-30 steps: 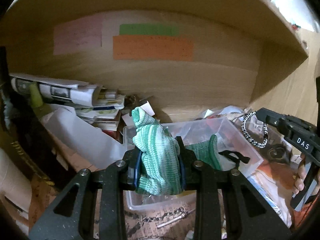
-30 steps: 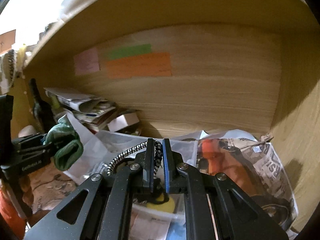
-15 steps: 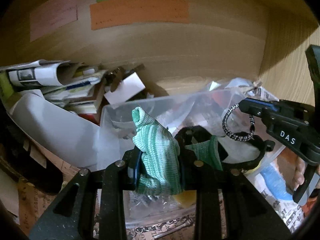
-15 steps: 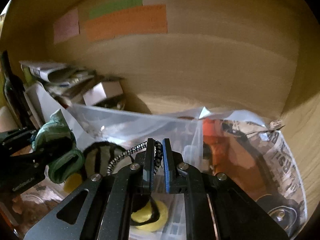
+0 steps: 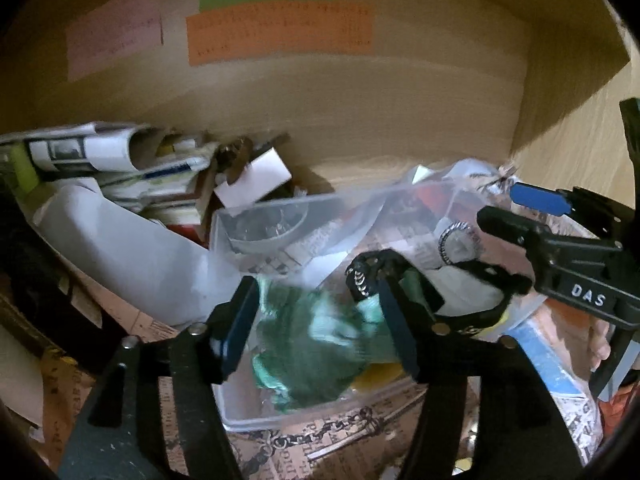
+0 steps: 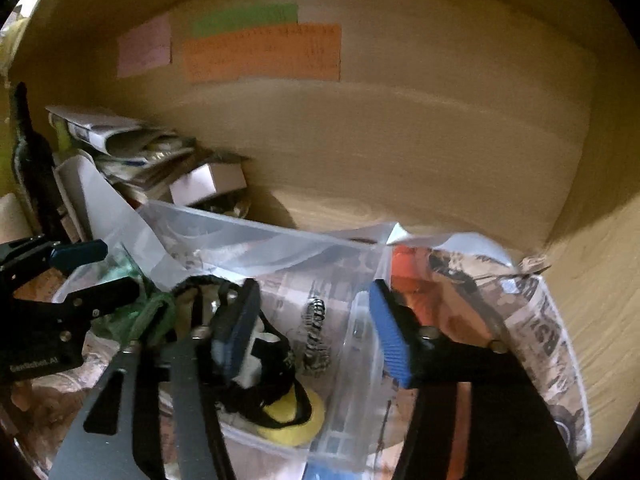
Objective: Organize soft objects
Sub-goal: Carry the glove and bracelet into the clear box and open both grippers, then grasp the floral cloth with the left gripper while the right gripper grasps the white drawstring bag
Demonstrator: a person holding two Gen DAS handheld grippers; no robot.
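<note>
We are at the drop: both our left gripper (image 5: pixel 320 332) and right gripper (image 6: pixel 314 330) gape empty over the bin (image 5: pixel 256 416), sock (image 5: pixel 308 352) and cord (image 6: pixel 316 336) inside, so next we withdraw.

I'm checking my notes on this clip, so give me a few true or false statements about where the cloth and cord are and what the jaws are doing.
1. The left gripper has its jaws open. True.
2. The green cloth is clamped in the left gripper. False: it lies loose in the clear plastic bin.
3. The right gripper is shut on the black-and-white cord. False: its jaws are open, with the cord below in the bin.
4. An orange paper is stuck on the wooden back wall. True.
</note>
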